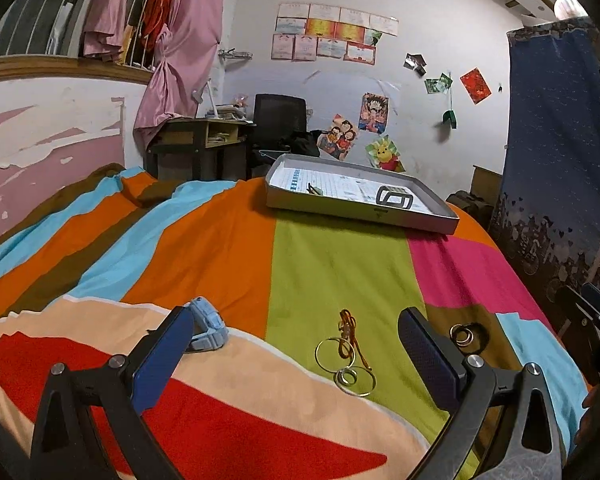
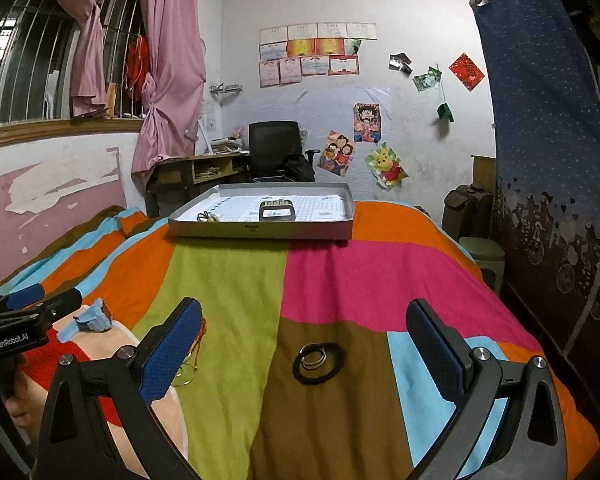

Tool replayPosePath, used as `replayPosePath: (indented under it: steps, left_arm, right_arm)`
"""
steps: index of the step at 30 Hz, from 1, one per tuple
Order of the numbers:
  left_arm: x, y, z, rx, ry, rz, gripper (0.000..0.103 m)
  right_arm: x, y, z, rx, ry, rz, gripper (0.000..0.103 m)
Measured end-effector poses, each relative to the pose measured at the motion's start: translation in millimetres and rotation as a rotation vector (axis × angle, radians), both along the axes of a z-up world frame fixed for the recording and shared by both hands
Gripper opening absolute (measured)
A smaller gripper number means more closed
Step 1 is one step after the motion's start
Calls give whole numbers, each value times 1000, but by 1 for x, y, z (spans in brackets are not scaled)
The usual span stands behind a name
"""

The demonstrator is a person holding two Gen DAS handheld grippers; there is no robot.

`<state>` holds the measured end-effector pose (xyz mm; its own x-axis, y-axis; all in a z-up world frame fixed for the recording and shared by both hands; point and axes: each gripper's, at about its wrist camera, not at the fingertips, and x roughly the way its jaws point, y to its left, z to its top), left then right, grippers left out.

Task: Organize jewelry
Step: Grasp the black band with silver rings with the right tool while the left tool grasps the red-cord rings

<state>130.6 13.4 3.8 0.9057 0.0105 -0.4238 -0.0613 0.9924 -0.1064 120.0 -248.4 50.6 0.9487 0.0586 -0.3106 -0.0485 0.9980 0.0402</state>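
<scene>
two grippers spread wide over the striped bedspread [image 1: 228, 240], neither one grasping anything.

my left gripper [image 1: 296, 356] frames thin gold hoop earrings [image 1: 346, 364] tangled with an orange cord [image 1: 350, 330] on the green stripe, a pale blue plastic watch [image 1: 206, 330] beside its left finger. only my right gripper [image 2: 304, 356] view shows the black hair band [image 2: 318, 362] whole, small metal rings [image 2: 313, 356] inside it. far off, the shallow grey tray [image 2: 260, 232] holds a grey clip [image 2: 277, 212].

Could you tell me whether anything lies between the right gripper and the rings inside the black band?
Nothing visible does: the open right gripper faces the metal rings inside the black band, with only bare striped bedspread between.
</scene>
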Motion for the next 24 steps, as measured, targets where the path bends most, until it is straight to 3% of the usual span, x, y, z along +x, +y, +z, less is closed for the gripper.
replayPosePath:
  steps: [7, 14, 19, 21, 24]
  left_arm:
    - [42, -3, -17, -7, 90, -63, 103]
    - [95, -3, -44, -29, 244, -178, 103]
    - [115, -5, -64, -29, 302, -224, 102]
    - [117, -6, -70, -33, 321, -234, 98]
    - [122, -7, -81, -47, 365, -254, 88]
  right_arm:
    - [31, 1, -8, -12, 49, 10, 100]
    - [73, -9, -41, 78, 193, 49, 100]
    - [89, -6, -67, 77, 266, 52, 99]
    - [95, -3, -75, 66, 293, 56, 95]
    - [106, 2, -87, 54, 342, 49, 76]
